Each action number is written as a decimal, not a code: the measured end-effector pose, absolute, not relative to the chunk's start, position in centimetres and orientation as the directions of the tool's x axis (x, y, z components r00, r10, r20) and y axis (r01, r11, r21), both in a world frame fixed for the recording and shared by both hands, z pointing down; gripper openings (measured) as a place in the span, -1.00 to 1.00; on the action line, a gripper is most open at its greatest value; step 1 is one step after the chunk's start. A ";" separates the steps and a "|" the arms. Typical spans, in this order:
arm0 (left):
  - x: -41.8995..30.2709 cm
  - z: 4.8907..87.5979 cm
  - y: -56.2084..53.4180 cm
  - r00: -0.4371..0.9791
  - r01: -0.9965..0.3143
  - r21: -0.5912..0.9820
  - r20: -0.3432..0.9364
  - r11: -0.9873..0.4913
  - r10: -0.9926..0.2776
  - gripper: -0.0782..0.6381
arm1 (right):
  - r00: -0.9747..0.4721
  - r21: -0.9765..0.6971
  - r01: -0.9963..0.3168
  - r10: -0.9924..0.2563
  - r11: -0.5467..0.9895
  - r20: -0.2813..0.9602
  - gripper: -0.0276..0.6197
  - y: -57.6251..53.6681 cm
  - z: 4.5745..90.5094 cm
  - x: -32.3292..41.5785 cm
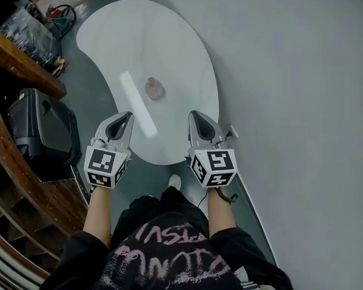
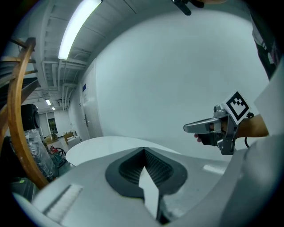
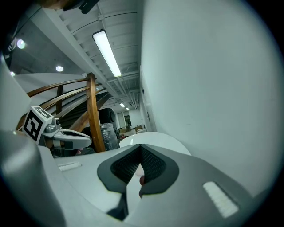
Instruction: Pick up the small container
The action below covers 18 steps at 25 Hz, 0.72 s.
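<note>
Left tongs (image 1: pixel 128 115) and right tongs (image 1: pixel 194 115) are both narrow and empty, their ribbed dark pads (image 2: pixel 157 167) meeting at the tips. Ahead between them, a small pinkish container (image 1: pixel 154 89), too blurry to detail, sits on the glossy white curved worktop (image 1: pixel 174 44).

Your head camera: steeply down over the table (image 1: pixel 166 37) | your gripper cameras: low, near-level along their jaws | shared: that tabletop.
</note>
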<state>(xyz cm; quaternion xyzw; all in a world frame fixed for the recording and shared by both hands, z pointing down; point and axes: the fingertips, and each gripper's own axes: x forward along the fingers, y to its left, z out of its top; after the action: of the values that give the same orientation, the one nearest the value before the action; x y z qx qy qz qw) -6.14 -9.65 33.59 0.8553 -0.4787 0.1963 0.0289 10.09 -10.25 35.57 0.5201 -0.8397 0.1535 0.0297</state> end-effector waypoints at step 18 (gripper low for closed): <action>-7.1 30.7 -9.8 0.450 -0.846 -0.159 0.299 -0.509 -0.841 -0.78 | -0.477 -0.204 -0.872 -0.866 0.444 0.151 -0.87 -10.7 33.0 9.2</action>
<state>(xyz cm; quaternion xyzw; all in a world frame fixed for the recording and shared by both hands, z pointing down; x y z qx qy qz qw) -7.14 -9.75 30.72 0.8514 -0.4955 0.1719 0.0065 9.17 -10.75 33.03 0.5114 -0.8498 0.1275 0.0120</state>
